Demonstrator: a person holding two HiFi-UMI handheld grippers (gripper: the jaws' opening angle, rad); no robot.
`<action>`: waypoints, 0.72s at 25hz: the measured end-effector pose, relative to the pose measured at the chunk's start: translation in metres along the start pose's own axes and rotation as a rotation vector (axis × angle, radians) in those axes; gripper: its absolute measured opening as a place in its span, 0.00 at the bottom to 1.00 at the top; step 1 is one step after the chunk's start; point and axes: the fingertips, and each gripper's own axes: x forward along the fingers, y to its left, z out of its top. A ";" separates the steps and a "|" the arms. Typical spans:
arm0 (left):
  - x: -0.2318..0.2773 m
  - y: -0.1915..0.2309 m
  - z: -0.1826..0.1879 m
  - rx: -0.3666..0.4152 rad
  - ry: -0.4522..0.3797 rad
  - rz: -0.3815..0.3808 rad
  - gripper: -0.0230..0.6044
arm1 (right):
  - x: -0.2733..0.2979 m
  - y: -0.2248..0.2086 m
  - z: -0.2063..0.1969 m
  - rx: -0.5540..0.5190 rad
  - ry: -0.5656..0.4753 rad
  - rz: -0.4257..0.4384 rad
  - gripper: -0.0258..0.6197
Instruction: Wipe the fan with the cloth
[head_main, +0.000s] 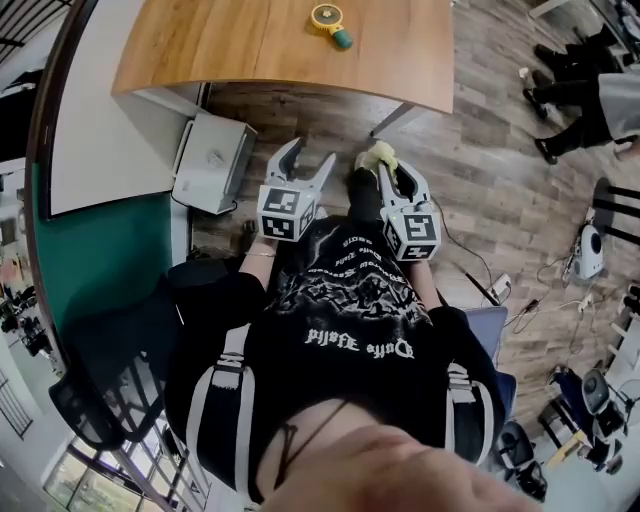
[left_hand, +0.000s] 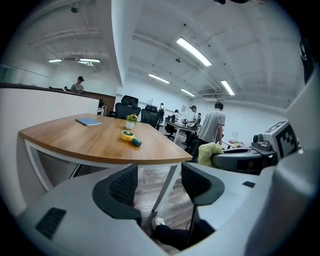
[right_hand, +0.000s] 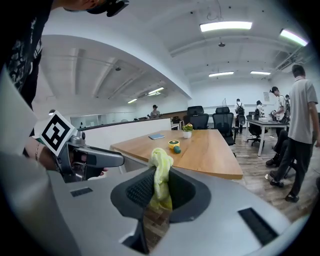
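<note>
Right hand-held gripper (right_hand: 161, 186) pinching cloth (right_hand: 160, 167), left hand-held gripper (left_hand: 159, 175) gaping, fan (left_hand: 129, 136) beyond on table (left_hand: 75, 141)

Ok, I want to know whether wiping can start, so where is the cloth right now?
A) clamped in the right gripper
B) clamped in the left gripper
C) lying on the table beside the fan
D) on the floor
A: the right gripper has its jaws closed on the yellow-green cloth, the left gripper is open and empty, and the fan lies on the table.
</note>
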 end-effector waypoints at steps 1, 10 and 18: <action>0.006 0.000 0.002 0.003 0.004 0.003 0.50 | 0.005 -0.005 0.001 -0.002 0.002 0.010 0.14; 0.094 0.015 0.043 -0.009 0.028 0.101 0.50 | 0.095 -0.075 0.045 -0.052 0.014 0.152 0.14; 0.188 0.033 0.083 -0.084 0.046 0.251 0.50 | 0.186 -0.147 0.096 -0.124 0.023 0.283 0.14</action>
